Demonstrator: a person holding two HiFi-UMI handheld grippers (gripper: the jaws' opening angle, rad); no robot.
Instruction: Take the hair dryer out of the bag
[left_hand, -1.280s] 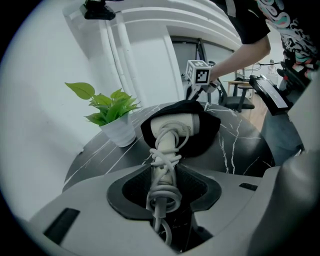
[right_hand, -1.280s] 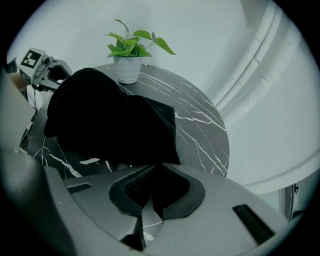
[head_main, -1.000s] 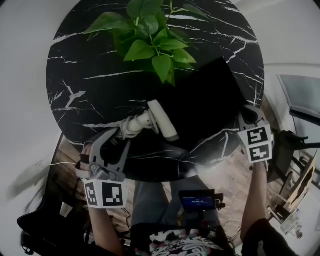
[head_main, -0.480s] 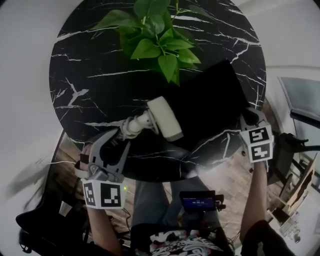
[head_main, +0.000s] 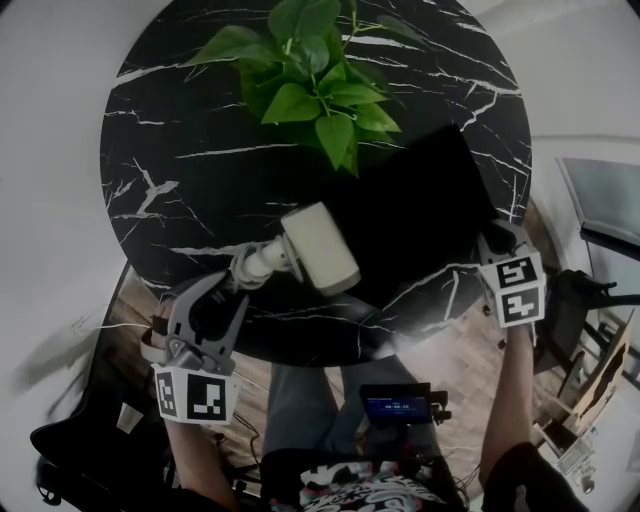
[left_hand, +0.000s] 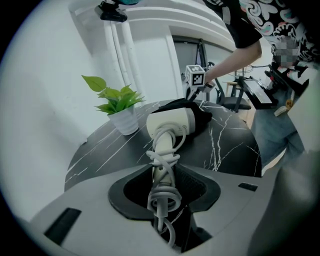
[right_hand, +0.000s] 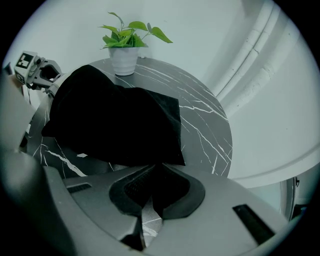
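The cream hair dryer (head_main: 320, 248) lies on the black marble table (head_main: 180, 150), its head just outside the mouth of the black bag (head_main: 410, 205). My left gripper (head_main: 240, 275) is shut on its handle, which has the cord wound round it. In the left gripper view the handle of the hair dryer (left_hand: 162, 150) runs between the jaws of the left gripper (left_hand: 162, 175), which have just closed a little further on it. My right gripper (head_main: 497, 240) pinches the bag's near right edge. In the right gripper view the bag (right_hand: 110, 120) fills the middle, its corner caught in the right gripper (right_hand: 150, 182).
A potted green plant (head_main: 310, 90) in a white pot (right_hand: 123, 60) stands at the far side of the table. Beyond the table's right edge are dark chairs and a stand (head_main: 590, 290). The person's legs and a small device (head_main: 395, 405) are below the near edge.
The left gripper has drawn back toward the near left edge, and more of the hair dryer's head now shows outside the bag. The right gripper has kept still on the bag.
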